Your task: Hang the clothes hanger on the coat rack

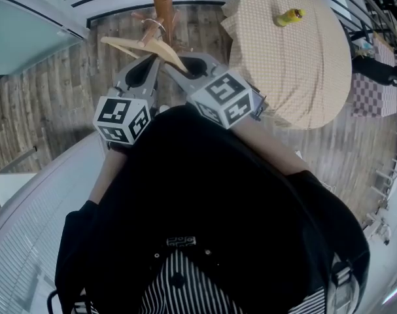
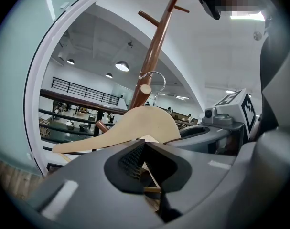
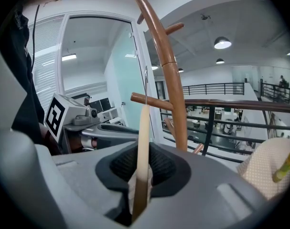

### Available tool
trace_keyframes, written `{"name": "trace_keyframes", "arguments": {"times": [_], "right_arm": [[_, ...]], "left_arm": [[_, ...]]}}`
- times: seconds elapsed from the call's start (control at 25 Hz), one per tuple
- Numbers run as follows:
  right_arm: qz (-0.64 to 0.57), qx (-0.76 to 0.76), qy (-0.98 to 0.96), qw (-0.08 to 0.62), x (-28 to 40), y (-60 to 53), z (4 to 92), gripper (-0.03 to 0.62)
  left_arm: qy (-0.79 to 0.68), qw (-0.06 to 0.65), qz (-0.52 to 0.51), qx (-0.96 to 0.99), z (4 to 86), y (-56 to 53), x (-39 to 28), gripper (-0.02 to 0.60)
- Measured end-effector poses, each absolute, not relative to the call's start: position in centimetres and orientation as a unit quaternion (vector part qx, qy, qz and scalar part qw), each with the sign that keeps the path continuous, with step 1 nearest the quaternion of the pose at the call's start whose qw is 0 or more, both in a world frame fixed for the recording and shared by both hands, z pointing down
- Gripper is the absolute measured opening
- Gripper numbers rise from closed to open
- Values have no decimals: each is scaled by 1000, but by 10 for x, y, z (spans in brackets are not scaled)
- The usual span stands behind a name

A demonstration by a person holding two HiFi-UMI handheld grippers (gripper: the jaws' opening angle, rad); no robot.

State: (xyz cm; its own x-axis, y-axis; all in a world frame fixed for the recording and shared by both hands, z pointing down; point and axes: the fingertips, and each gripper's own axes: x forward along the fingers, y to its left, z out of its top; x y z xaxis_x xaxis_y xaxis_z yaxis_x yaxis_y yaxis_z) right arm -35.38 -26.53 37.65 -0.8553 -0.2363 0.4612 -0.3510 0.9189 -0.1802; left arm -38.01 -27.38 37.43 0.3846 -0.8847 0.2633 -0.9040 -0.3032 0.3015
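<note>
1. Where it shows between the other items, the floor (image 1: 61, 110) is grey-brown wooden planking.
2. Bench (image 1: 329, 77): round, covered in a pale checked cloth, standing to the right of the coat rack in the head view.
3. Coat rack (image 2: 153, 51): a red-brown wooden pole with short pegs angled upward. It stands upright just ahead of both tongs, between them and the glass railing.
4. Clothes hanger (image 2: 130, 125): pale wood with a metal hook (image 2: 153, 80), held up in front of the pole.
   - The right gripper view shows it edge-on, the left gripper view shows it broadside.
   - The hook arches just over the end of one peg (image 2: 145, 88). Whether it rests on that peg cannot be told.
5. Left tongs (image 2: 145, 168): grey with a marker cube, clenched on the hanger's lower wood near its middle.
6. Right tongs (image 3: 142, 175): same make, clenched on the hanger's thin edge, close beside the left pair. The two sets converge on the hanger from either side.
7. Yellow object (image 1: 290, 16): small, lying on the bench cloth near its far edge, well apart from the rack. Its type cannot be made out.
</note>
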Motion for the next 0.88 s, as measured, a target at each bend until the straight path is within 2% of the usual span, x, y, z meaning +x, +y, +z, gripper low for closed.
{"name": "trace_keyframes", "arguments": {"times": [0.88], "right_arm": [[153,122,-948,252,-372,-308,413,59]], "left_arm": [[-563,227,41,794,403,-314,-401,0]]}}
